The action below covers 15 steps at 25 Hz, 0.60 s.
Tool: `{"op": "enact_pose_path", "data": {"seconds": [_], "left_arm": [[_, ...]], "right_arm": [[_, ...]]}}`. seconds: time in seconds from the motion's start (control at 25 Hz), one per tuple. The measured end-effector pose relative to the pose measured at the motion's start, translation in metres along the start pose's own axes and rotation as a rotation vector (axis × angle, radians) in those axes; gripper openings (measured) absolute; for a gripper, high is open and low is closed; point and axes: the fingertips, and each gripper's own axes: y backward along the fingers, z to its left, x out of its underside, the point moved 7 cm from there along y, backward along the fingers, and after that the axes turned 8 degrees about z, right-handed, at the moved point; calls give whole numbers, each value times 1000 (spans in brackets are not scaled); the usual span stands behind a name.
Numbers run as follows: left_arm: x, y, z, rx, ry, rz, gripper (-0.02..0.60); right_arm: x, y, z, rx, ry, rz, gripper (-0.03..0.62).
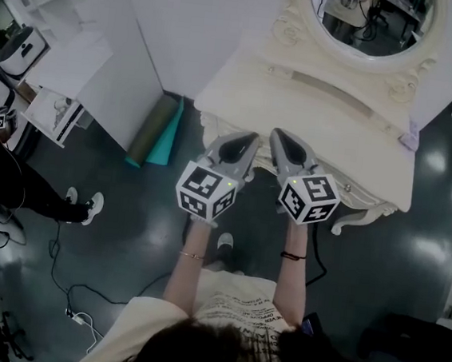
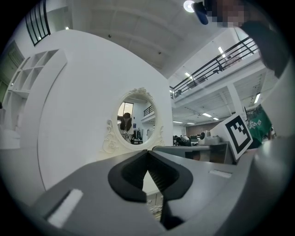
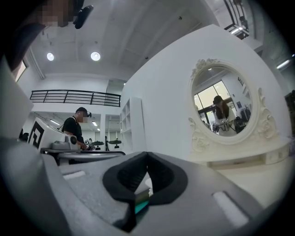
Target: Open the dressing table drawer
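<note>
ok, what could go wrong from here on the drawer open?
The left gripper and right gripper are both shut and empty; unless they open, they may only bump the dressing table. No view clearly shows the drawer handle, so aiming is guesswork. The grippers sit close together and could collide.

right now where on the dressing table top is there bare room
The tabletop is bare between the mirror shelf and the front edge. Crowded: front centre, by the left gripper and right gripper; right end, a small lilac object.
</note>
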Motion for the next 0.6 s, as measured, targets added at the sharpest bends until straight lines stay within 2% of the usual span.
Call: {"op": "enact_pose_path", "data": {"seconds": [0.6], "left_arm": [[-10, -49, 62, 57, 4, 1, -2]], "right_arm": [[-11, -64, -35, 54, 0, 22, 3]]}}
